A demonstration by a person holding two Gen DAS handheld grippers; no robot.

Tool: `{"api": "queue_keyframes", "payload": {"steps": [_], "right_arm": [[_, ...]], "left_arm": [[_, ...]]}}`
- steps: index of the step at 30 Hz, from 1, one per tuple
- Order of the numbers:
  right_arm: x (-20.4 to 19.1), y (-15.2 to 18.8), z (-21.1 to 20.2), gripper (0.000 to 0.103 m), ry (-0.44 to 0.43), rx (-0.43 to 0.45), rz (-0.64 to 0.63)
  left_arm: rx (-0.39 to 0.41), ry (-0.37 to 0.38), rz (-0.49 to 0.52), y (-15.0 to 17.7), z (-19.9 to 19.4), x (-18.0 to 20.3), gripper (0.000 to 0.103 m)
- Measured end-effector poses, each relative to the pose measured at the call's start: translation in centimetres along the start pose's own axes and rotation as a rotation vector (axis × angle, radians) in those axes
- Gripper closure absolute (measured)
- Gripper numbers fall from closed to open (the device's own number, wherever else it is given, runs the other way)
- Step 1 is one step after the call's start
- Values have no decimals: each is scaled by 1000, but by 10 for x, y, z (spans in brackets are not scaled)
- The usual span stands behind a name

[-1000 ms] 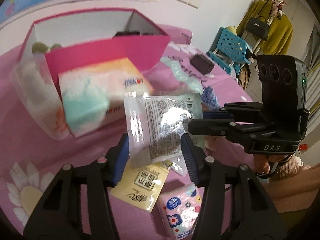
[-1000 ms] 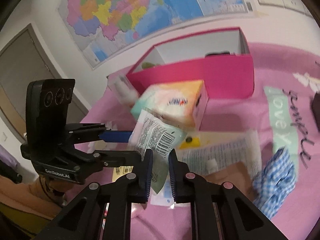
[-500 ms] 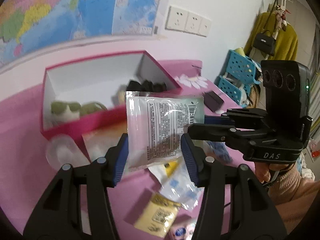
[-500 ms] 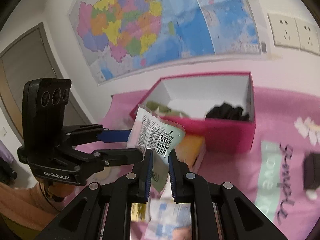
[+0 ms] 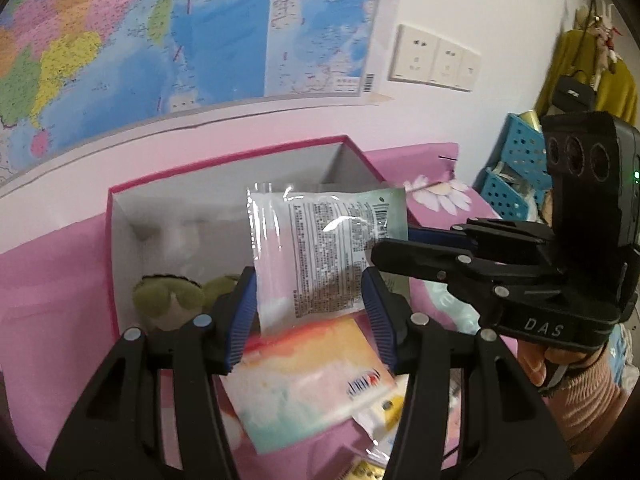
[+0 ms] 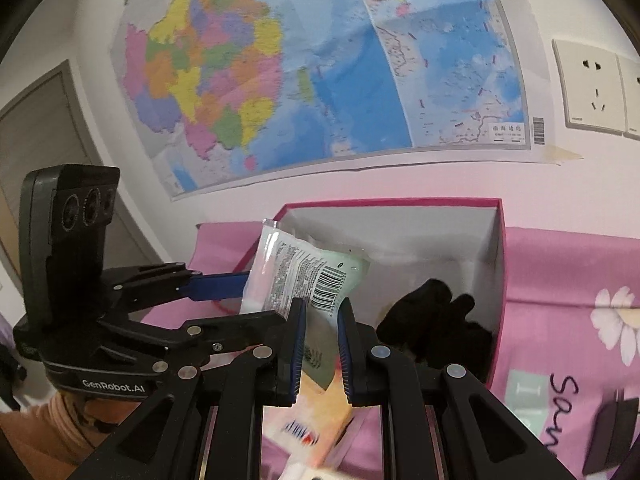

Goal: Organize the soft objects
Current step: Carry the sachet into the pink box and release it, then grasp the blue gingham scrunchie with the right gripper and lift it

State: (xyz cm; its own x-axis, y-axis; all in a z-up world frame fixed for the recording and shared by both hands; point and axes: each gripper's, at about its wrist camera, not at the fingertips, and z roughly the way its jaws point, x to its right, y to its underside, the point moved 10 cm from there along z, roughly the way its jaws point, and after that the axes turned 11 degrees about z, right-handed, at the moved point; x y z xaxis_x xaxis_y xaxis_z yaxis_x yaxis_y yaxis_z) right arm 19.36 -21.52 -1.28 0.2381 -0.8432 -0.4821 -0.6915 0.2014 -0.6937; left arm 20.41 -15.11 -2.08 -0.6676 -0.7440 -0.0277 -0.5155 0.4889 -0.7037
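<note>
Both tools hold one flat plastic packet [image 5: 320,256] in the air, just above the near wall of an open pink box [image 5: 116,240]. The left tool [image 5: 310,312] has its blue-padded fingers [image 5: 240,320] spread to the packet's width and pressed against its two side edges. The right tool [image 6: 322,344] has its fingers nearly together, pinching the packet's lower corner [image 6: 316,320] between the pads (the barcode sits just above the grip). The packet stands roughly upright, printed side toward the left camera, its top edge slightly tilted.

Inside the box, whose walls are white within, two olive-green soft things [image 5: 168,300] lie in the left corner, and a black soft bundle [image 6: 436,320] lies at the right end. In front of the box, under the packet, a tissue pack [image 5: 308,384] with orange and teal print rests on the pink cloth [image 5: 48,280] covering the desk, with smaller packets partly hidden beneath it. A map [image 6: 312,60] and wall sockets [image 5: 432,60] hang on the wall behind
</note>
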Motion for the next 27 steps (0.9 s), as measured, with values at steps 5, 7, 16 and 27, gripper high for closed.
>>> {"api": "queue_keyframes", "payload": {"steps": [5, 7, 16, 27], "right_arm": [[15, -6, 19, 88, 35, -29, 16], [20, -6, 27, 88, 52, -40, 23], [39, -10, 48, 84, 153, -60, 40], [20, 0, -13, 72, 94, 18, 15]], "left_arm": [[-45, -17, -13, -5, 21, -11, 49], [-70, -23, -29, -5, 29, -15, 49], [-150, -105, -100, 4, 49, -40, 48], [33, -55, -2, 8, -20, -4, 44]]}}
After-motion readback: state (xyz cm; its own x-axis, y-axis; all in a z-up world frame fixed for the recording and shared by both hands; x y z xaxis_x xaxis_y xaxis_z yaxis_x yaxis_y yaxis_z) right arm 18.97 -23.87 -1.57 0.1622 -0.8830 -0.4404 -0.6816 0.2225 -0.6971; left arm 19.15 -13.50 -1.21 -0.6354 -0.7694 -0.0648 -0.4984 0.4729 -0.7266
